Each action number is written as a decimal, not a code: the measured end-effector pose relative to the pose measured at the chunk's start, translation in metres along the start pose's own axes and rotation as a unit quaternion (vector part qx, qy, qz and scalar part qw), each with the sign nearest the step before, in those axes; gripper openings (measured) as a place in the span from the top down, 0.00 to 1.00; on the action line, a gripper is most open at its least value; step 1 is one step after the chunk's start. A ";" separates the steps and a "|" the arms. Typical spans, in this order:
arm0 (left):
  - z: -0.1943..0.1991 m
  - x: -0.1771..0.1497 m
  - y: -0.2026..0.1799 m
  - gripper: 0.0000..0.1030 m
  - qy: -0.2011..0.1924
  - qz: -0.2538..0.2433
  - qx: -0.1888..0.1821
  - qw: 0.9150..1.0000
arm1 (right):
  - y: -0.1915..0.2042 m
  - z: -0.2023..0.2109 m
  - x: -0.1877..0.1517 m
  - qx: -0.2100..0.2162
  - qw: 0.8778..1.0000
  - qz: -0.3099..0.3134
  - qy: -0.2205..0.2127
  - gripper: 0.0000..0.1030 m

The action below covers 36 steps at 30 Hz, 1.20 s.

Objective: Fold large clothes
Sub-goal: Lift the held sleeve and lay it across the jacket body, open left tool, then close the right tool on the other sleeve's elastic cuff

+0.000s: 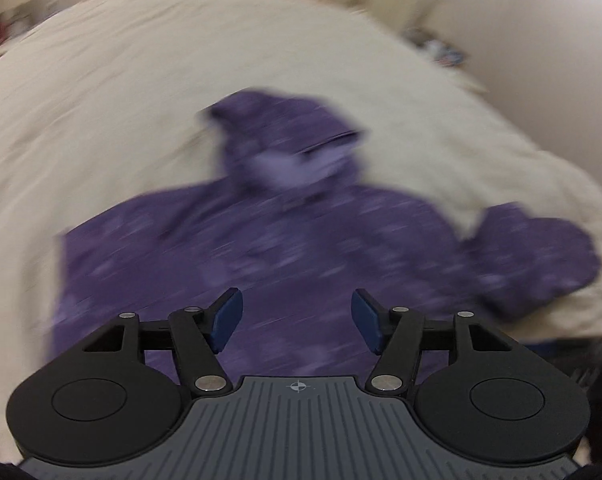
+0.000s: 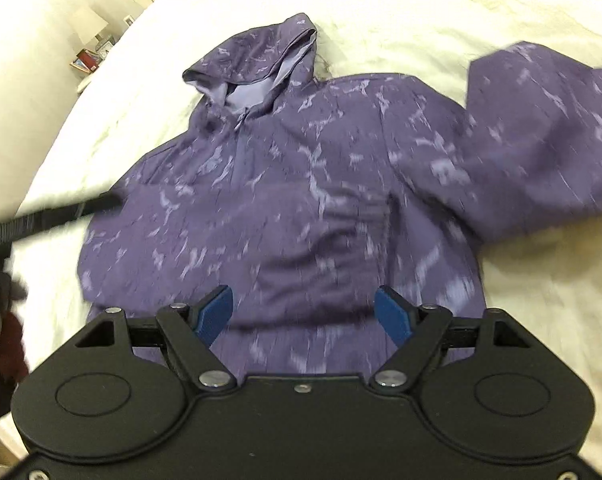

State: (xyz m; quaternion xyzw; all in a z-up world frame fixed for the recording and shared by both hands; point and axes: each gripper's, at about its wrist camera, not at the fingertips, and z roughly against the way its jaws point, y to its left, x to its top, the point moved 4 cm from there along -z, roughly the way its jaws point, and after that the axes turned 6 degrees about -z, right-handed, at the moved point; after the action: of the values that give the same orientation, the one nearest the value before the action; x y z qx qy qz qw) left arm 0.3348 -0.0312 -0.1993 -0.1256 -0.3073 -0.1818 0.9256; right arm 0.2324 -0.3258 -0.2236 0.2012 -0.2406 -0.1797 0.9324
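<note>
Right wrist view shows my right gripper and left gripper both spread apart, empty, above the purple hoodie on the cream bedspread.

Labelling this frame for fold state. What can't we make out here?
- Hoodie hem: hidden behind the right claw in the right wrist view, and behind the left claw in the left wrist view.
- Right-hand sleeve cuff: cut off by the frame edge, right wrist view.
- Other sleeve: not visible; can't tell if it is tucked under.
- Fabric print: smeared by motion blur, left wrist view.
- Dark strap: blurred, unidentifiable.
</note>
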 end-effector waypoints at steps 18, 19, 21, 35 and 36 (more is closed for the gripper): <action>-0.021 -0.009 0.137 0.43 0.031 0.106 0.098 0.989 | 0.009 -0.043 0.041 -0.032 0.998 0.052 0.019 0.89; -0.022 -0.008 0.137 0.43 0.031 0.107 0.099 0.989 | 0.017 -0.032 0.048 -0.032 0.997 0.075 -0.003 0.88; -0.025 -0.009 0.137 0.43 0.029 0.114 0.095 0.988 | 0.024 -0.018 0.059 -0.036 0.994 0.096 -0.036 0.88; -0.042 -0.047 0.102 0.43 0.095 0.039 0.088 0.991 | -0.021 -0.060 0.060 -0.119 0.991 0.057 0.015 0.87; -0.040 -0.046 0.103 0.43 0.095 0.039 0.088 0.991 | -0.023 -0.059 0.059 -0.118 0.992 0.052 0.017 0.87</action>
State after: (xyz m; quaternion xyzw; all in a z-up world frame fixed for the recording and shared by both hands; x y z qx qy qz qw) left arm 0.3637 0.0602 -0.2712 -0.0377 -0.2278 -0.1289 0.9644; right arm 0.3061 -0.3538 -0.2594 0.0802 -0.2123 -0.1543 0.9616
